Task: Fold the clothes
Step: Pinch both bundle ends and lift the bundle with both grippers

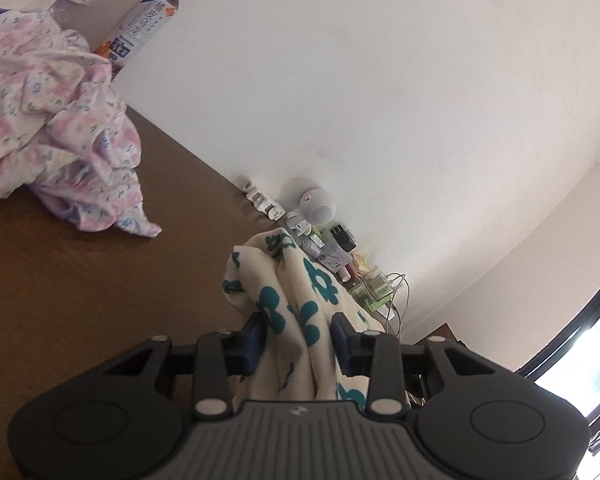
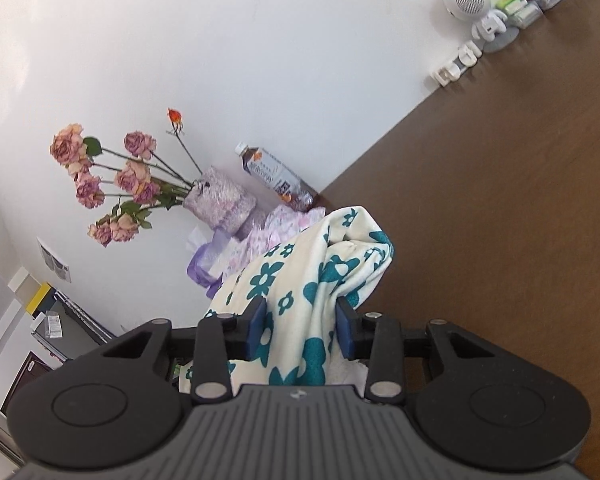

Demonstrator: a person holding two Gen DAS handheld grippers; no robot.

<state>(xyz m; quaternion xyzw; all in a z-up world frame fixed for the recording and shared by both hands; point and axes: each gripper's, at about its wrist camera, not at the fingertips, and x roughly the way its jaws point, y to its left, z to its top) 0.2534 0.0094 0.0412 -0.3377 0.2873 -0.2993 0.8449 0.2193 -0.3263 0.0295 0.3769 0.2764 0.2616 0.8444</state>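
A cream cloth with teal flowers (image 1: 296, 300) is bunched between the blue pads of my left gripper (image 1: 298, 330), which is shut on it, lifted above the brown table (image 1: 80, 300). In the right wrist view the same cream cloth (image 2: 300, 280) is bunched between my right gripper (image 2: 300, 318), also shut on it. A crumpled pink floral garment (image 1: 56, 120) lies in a heap on the table at the far left, well apart from my left gripper. A strip of that pink garment (image 2: 276, 224) shows behind the cream cloth.
A drink bottle (image 1: 148, 20) stands by the wall beside the pink heap. A white round speaker (image 1: 318, 206), small white blocks (image 1: 260, 200) and boxes with cables (image 1: 374, 284) line the wall. A vase of dried roses (image 2: 216, 200) stands near the bottle (image 2: 276, 178). Bare brown table (image 2: 500, 200) spreads right.
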